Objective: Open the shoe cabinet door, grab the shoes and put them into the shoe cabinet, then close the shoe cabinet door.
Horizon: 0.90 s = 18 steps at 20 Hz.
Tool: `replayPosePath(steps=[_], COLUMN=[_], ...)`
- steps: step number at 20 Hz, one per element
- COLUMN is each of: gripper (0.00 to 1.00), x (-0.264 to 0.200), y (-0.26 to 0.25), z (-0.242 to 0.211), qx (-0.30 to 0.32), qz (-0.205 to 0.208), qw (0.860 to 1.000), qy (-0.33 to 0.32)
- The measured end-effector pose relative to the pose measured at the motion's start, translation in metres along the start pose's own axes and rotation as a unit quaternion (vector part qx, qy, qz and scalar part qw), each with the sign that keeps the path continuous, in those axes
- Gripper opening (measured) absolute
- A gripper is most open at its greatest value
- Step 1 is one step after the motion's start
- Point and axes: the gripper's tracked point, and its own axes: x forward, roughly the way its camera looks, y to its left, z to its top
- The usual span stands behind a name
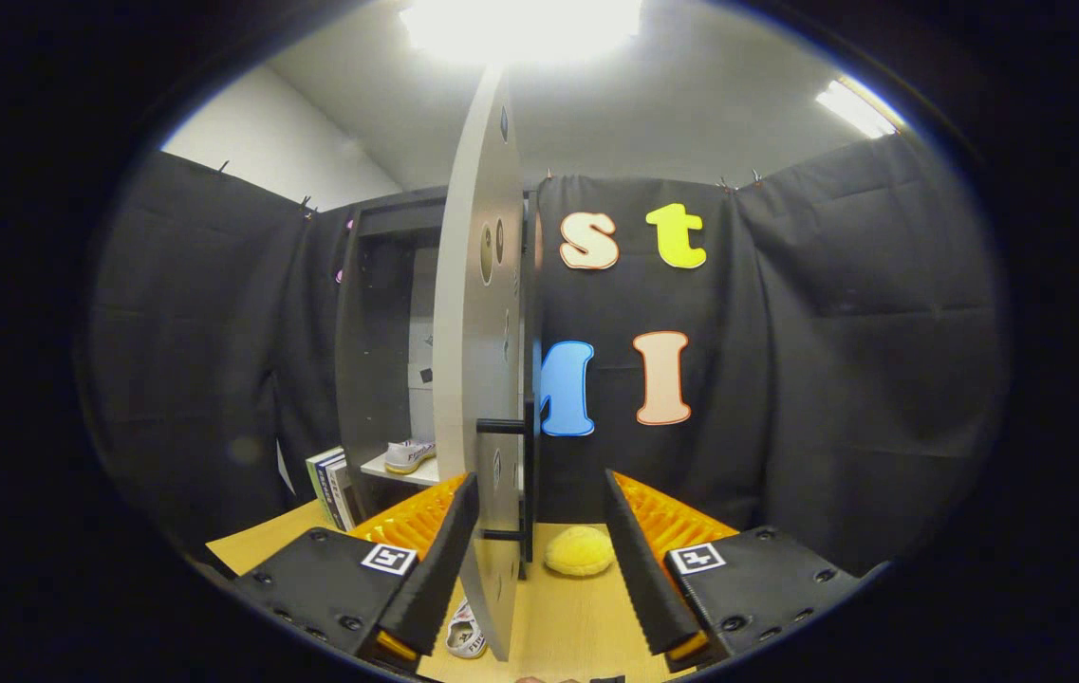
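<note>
Standing wide open, gripper (539, 560) straddles edge of cabinet door (480, 379), fingers clear of it on both sides. Door swung out, edge-on, black handle (506, 427) facing right. Shoe cabinet (378, 341) open behind door; one white shoe (409, 455) on its shelf. Second white shoe (465, 637) on wooden worktop (567, 617) near left finger. Yellow plush toy (579, 551) just ahead between fingers. Books (332, 486) lean beside cabinet.

Test booth, not a real home: black cloth walls (833, 360) clipped up, ceiling strip lights (857, 109), a cabinet (378, 351) and books (332, 486) staged on a wooden table (567, 617).
</note>
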Motion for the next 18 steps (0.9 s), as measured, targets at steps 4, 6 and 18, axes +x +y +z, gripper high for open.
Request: replayPosePath(steps=[4, 6, 18], gripper=[0.91, 0.91, 0.91], x=[-0.026, -0.032, -0.001], y=[0.032, 0.043, 0.201], z=[-0.012, -0.011, -0.06], qx=[0.031, 0.008, 0.024], qz=[0.028, 0.032, 0.168], qw=[0.999, 0.999, 0.984], qy=[0.023, 0.016, 0.055])
